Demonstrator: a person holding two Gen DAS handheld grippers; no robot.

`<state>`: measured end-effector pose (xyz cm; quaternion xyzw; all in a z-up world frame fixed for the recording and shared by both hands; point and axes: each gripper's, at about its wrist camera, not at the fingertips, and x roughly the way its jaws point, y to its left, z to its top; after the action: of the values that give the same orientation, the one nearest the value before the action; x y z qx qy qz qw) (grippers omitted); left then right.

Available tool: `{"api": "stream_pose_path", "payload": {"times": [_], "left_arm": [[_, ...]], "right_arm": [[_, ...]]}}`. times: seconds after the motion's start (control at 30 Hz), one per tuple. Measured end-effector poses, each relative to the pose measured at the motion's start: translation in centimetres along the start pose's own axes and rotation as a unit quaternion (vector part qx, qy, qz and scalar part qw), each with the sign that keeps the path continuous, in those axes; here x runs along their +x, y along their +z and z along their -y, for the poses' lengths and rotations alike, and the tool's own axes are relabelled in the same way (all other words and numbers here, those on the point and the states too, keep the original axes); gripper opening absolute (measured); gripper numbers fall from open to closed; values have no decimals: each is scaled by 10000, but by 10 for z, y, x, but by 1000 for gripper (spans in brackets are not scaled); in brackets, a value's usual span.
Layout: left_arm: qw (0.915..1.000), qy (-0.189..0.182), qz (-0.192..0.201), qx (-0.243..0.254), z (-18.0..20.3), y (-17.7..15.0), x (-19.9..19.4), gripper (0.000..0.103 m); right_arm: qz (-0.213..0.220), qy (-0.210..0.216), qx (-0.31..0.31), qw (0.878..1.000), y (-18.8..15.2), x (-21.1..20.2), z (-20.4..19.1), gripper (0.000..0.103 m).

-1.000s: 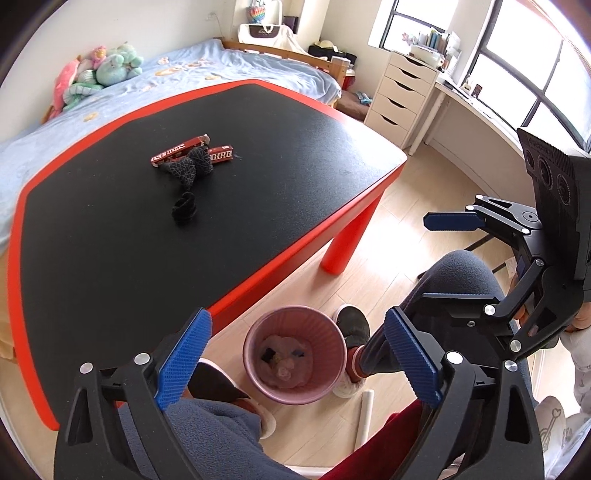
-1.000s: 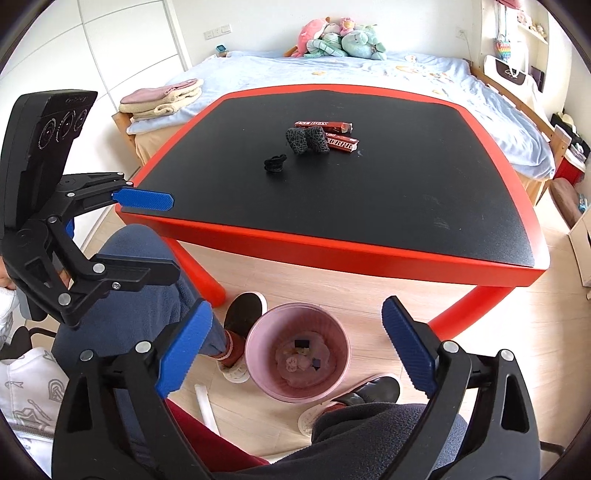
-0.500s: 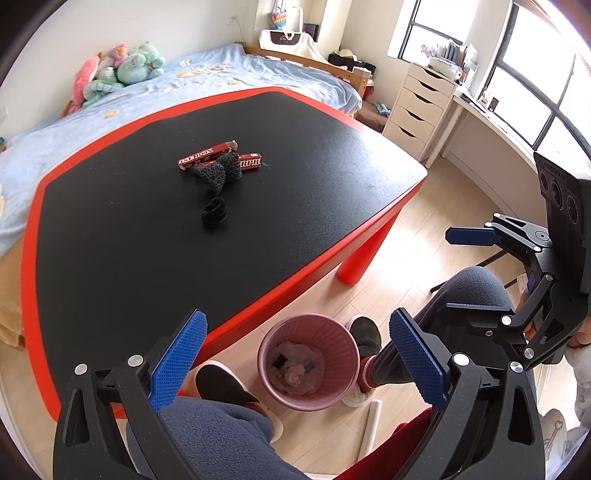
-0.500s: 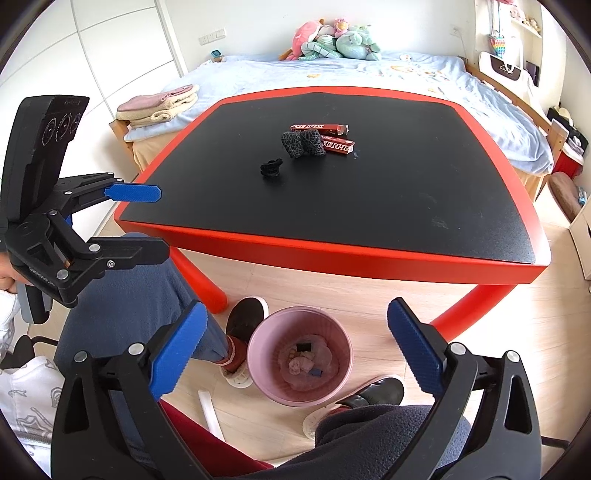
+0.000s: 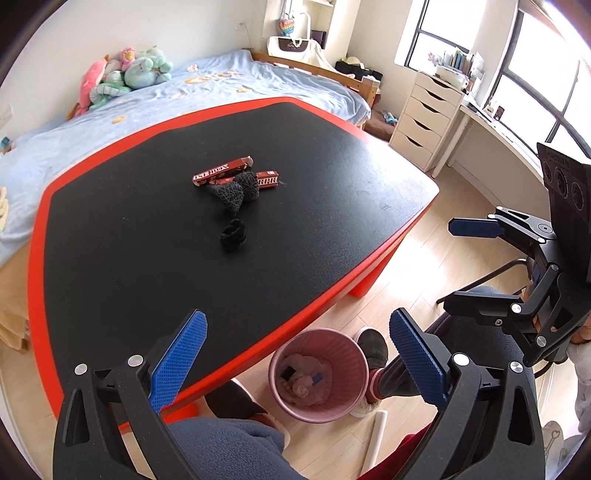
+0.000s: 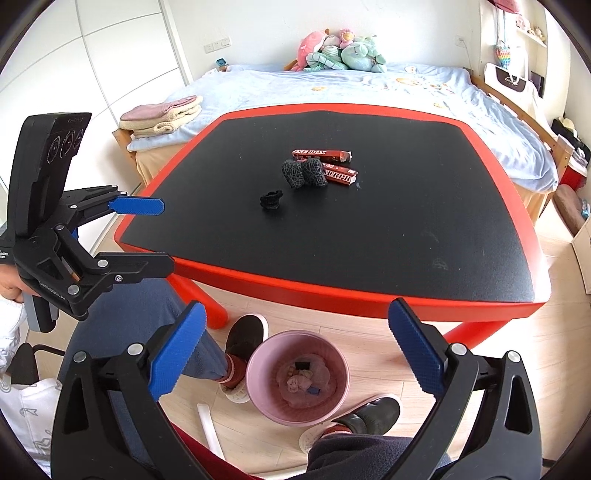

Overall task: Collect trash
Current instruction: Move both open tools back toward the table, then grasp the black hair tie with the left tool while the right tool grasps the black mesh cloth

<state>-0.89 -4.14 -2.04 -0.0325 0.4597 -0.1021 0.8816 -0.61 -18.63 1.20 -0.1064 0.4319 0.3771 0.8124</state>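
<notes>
Facing the black table [image 5: 295,229], we held both claws spread and empty: left gripper [image 5: 295,363] over its near edge, right gripper [image 6: 293,349] above the pink bin [image 6: 258,373] on the floor. Mid-table lay two red wrappers [image 5: 221,171], two black mesh wads [image 5: 231,194] touching them, and a small black scrap [image 5: 232,236] nearer us.

A bedroom in bright daylight. White walls [image 6: 155,29] and a pale wood plank floor [image 5: 424,266]. The black-topped, red-edged bench [image 5: 147,258] fills the middle. Beyond it, from 10 to 1 o'clock in the left wrist view, a bed [image 5: 221,85] with a light blue cover carries plush toys [image 5: 125,74] at 11. A white chest of drawers [image 5: 428,122] stands at 2 o'clock below dark-framed windows [image 5: 532,62]. In the right wrist view, white wardrobe doors [image 6: 110,55] stand at 10 o'clock, folded towels [image 6: 162,114] on the bed's corner.
</notes>
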Motion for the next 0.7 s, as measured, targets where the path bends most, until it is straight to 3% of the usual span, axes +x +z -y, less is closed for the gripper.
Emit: {"api": "stream_pose_path", "payload": {"times": [0.7], "left_arm": [[9998, 96, -152, 52, -43, 39, 43, 95]], "right_arm": [[27, 80, 47, 10000, 93, 55, 20, 98]]}}
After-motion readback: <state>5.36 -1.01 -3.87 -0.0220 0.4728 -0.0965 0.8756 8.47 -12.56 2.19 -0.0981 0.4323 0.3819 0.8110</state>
